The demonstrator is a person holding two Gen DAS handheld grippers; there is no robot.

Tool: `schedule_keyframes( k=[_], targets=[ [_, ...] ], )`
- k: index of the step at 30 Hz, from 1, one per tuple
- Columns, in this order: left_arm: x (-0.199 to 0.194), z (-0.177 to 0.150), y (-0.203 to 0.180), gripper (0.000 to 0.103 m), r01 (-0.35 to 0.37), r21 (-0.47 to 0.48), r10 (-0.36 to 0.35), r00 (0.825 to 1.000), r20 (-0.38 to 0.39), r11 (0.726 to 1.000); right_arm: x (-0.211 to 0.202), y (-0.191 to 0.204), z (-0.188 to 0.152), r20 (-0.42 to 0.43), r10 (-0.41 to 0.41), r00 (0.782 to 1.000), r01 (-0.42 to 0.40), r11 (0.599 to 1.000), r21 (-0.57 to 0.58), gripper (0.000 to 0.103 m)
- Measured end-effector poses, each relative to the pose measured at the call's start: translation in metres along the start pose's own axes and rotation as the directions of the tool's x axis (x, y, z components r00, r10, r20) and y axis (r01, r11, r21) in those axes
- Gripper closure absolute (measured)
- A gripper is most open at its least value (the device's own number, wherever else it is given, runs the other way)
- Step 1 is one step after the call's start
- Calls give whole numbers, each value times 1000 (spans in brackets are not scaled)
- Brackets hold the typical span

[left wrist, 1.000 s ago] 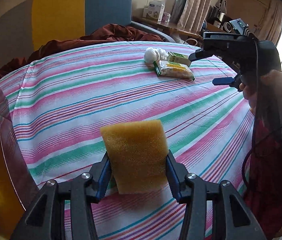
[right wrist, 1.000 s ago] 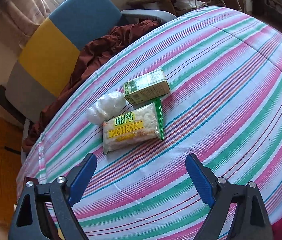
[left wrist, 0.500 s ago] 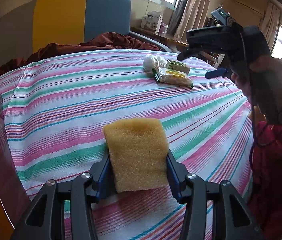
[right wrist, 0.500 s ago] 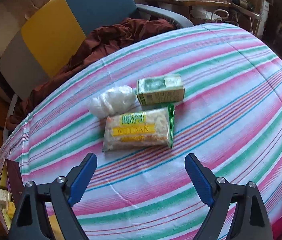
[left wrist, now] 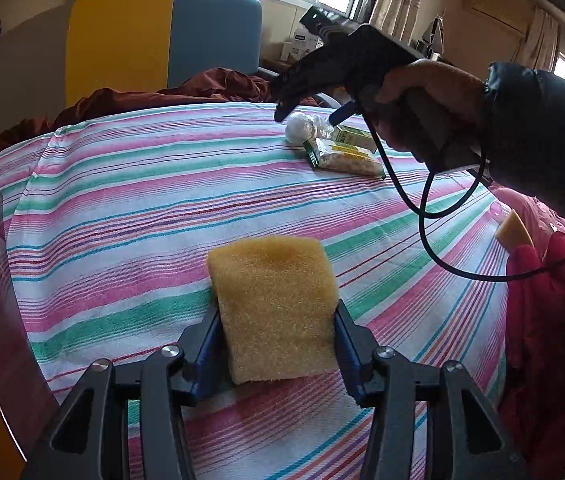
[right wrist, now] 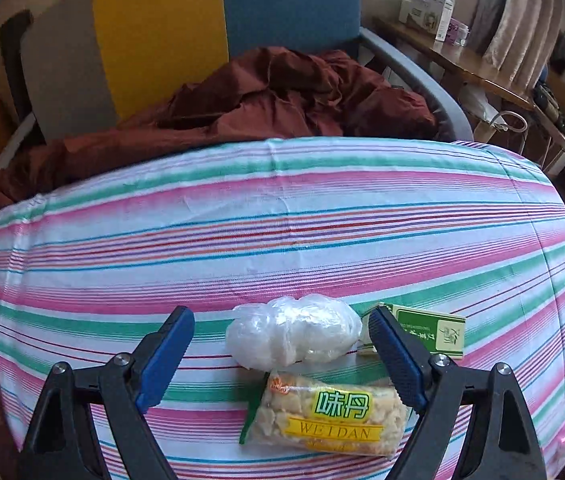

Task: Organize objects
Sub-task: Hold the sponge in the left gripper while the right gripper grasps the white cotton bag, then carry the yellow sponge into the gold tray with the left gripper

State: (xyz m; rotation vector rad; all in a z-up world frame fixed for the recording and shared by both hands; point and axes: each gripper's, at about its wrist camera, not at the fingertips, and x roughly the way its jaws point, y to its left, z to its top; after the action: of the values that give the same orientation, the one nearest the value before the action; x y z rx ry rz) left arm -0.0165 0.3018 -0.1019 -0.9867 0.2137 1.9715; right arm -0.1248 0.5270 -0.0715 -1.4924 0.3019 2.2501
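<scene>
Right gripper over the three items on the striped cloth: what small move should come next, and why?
Probably lower the right gripper a little and finish closing on the white plastic bundle. Its jaws have just been narrowing, the bundle sits between the fingertips, yet neither pad touches it. The snack packet and green box lie close by, so a straight descent looks safest. The left gripper already clamps the yellow sponge.

Left gripper (left wrist: pixel 276 354) jaws clamped on sponge (left wrist: pixel 274 308), right gripper (right wrist: pixel 282 354) jaws apart, just been closing
</scene>
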Motion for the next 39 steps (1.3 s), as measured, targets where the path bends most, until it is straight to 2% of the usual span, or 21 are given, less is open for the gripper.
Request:
schedule_keyframes(
  k=[1,5,10,16,19,22,27,33,35,39],
  targets=[
    [0,0,0,51,1,0,-1,1000,1,1000,7,2,-3,-27,-22,999,21,999,-24,43],
    [2,0,1,51,3,0,-3,1000,5,1000,0,8,-18,12,-29,1000,30,996,-80,49],
    [2,-1,2,51,9,3,-9,1000,9,1000,-32,23,-41,59,86,995,-81,994,-77,57],
    [2,-1,1,51,9,4,-9,1000,10,1000,-65,72,-92,55,241,969,-229,959,-165,58],
    [2,-1,2,51,10,4,-10,1000,10,1000,-71,86,-118,50,247,968,-234,953,-195,58],
    [3,-1,2,51,4,7,-4,1000,9,1000,-65,79,-136,56,240,969,-226,957,-181,58],
    [3,0,-1,51,-17,23,17,1000,4,1000,-57,64,-134,72,244,967,-234,965,-119,58],
    [0,3,-6,52,-51,43,51,999,-10,998,-56,66,-133,77,238,968,-226,964,-137,58],
    [-9,5,-9,53,-62,44,62,998,-6,997,-55,66,-133,79,236,969,-223,964,-143,58],
    [-42,6,-16,53,-40,47,38,999,37,998,-54,69,-133,82,226,971,-210,963,-168,58]
  ],
)
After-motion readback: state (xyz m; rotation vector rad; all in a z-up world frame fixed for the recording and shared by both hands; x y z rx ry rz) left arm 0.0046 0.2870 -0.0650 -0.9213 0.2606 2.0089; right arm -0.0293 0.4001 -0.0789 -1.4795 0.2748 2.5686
